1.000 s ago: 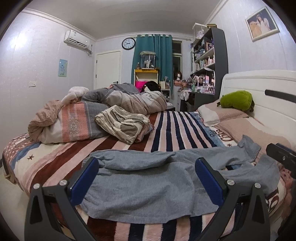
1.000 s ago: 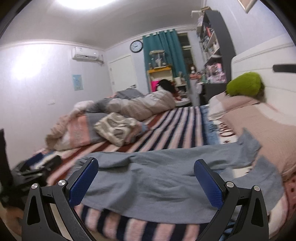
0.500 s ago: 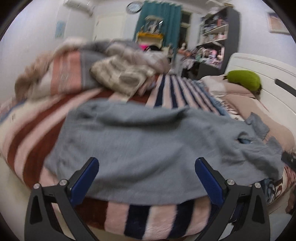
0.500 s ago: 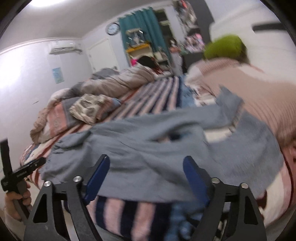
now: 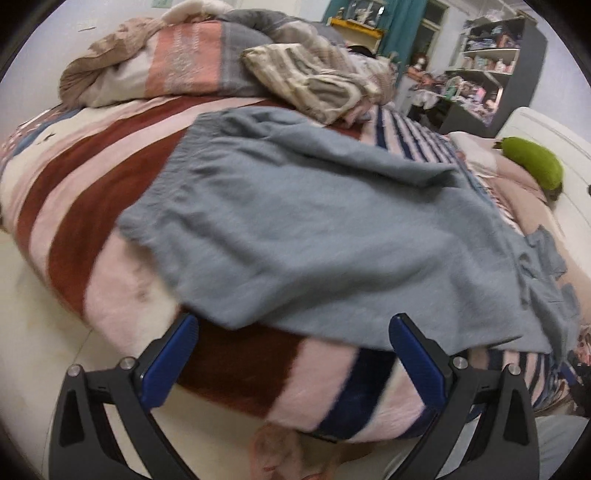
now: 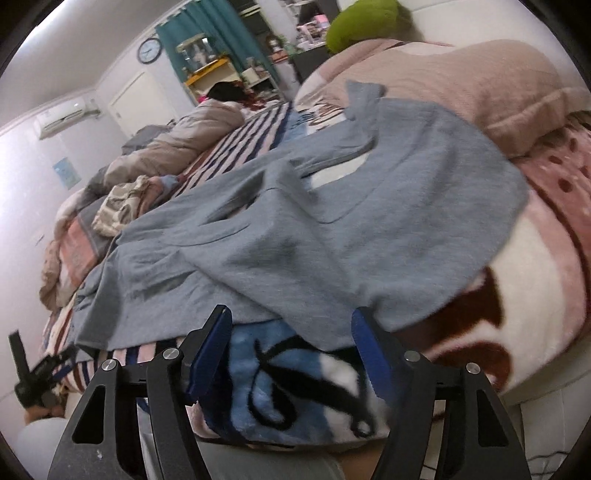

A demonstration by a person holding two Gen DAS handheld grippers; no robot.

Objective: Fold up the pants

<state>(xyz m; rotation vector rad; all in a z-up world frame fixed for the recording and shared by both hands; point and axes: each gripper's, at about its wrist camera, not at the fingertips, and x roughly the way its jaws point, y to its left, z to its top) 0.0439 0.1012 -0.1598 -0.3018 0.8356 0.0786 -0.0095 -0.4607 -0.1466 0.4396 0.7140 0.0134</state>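
1. The left gripper (image 5: 291, 334), black-framed with blue finger pads (image 5: 168, 360), is spread wide and holds nothing; its tips sit just below the near hem of the pants, over the edge of the bed.
2. The right gripper (image 6: 291, 332), of the same build, stands partly open with its blue pads (image 6: 208, 352) apart; the near edge of the pants hangs just above and between the tips, but I cannot tell whether cloth touches them, and nothing is clamped.
3. The grey-blue soft cotton pants (image 5: 325, 229) lie spread and wrinkled across the bed, lengthwise along its near edge; in the right wrist view the pants (image 6: 314, 229) show a pocket seam and one leg end reaching toward the pillow.
4. Under them is a fleecy blanket striped in pink, maroon, white and navy (image 5: 74, 206), which drapes over the bed's edge; its near corner in the right wrist view shows a blue patch with black markings (image 6: 295, 391).
5. Beyond the pants, a crumpled beige patterned garment (image 5: 310, 85) rests on a heap of pink-and-grey bedding (image 5: 177, 62).
6. A tan ribbed pillow (image 6: 461, 81) lies just beside the leg end, with a green plush toy (image 6: 365, 20) behind it.
7. A dark shelf unit full of small items (image 5: 491, 70), a teal curtain (image 6: 207, 37) and a round wall clock (image 6: 149, 50) stand farther off.
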